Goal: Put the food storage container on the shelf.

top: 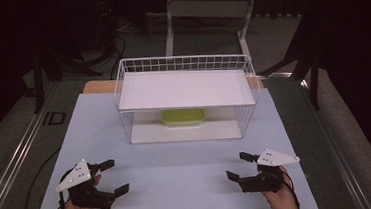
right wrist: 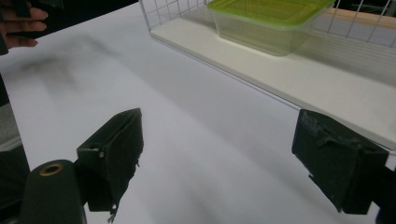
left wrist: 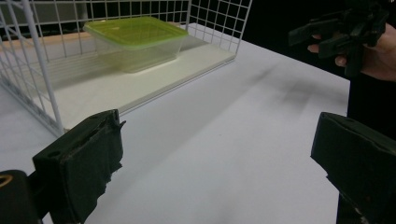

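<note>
The table (top: 180,185) is the largest thing here, a pale sheet with bare space near the person. On its far half stands a white wire rack (top: 185,97) with a flat upper shelf and a lower board. On that lower board, toward the back and under the shelf, sits a clear plastic box with a green lid (top: 183,116); it looks like the thing the work concerns. It rests untouched, well apart from both tools, so I judge that nothing has been done yet and the reaching, gripping and moving are all left.

The left gripper (top: 110,178) hovers at the near left, jaws spread wide and holding nothing. The right gripper (top: 238,166) mirrors it at the near right, jaws likewise spread and unloaded.

No brand, label or readable writing shows on the box, rack or tools.
</note>
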